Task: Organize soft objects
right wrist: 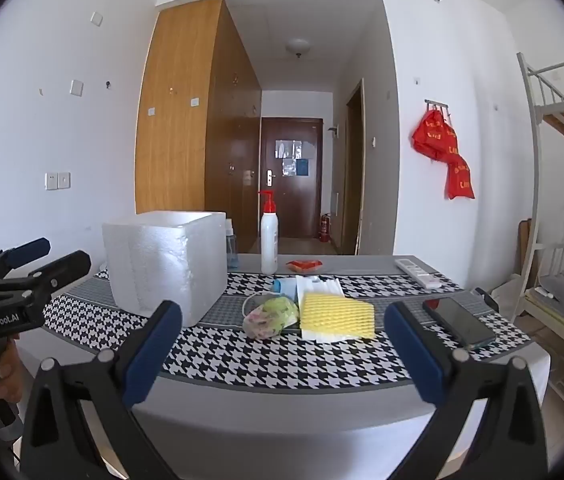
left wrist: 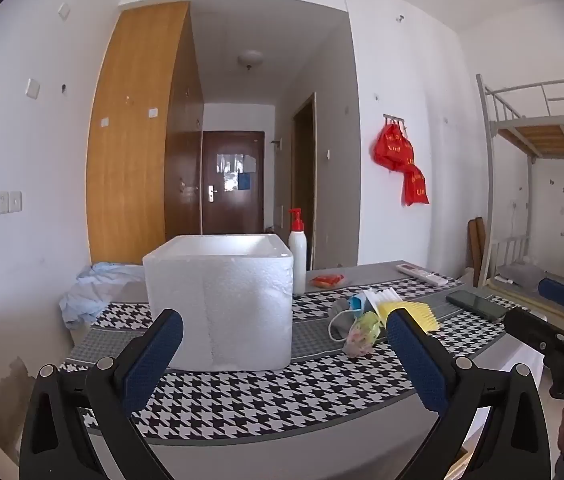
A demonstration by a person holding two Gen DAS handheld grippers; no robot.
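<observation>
A pile of soft things lies mid-table: a floral face mask (right wrist: 270, 317), a grey mask (left wrist: 342, 317), a blue mask (right wrist: 285, 286), a yellow foam net (right wrist: 338, 314) and white foam sheets (right wrist: 318, 284). The pile also shows in the left wrist view, with the floral mask (left wrist: 362, 332) in front. A white foam box (left wrist: 222, 300) stands open-topped to the left of the pile (right wrist: 166, 264). My left gripper (left wrist: 284, 334) is open and empty, near the front of the box. My right gripper (right wrist: 282, 328) is open and empty, short of the pile.
A houndstooth cloth (right wrist: 282, 356) covers the table. A white pump bottle (right wrist: 269, 236), a red packet (right wrist: 304, 266), a remote (right wrist: 418, 273) and a phone (right wrist: 458, 322) lie around. A blue cloth (left wrist: 90, 292) sits at the far left. A bunk bed (right wrist: 562, 208) stands right.
</observation>
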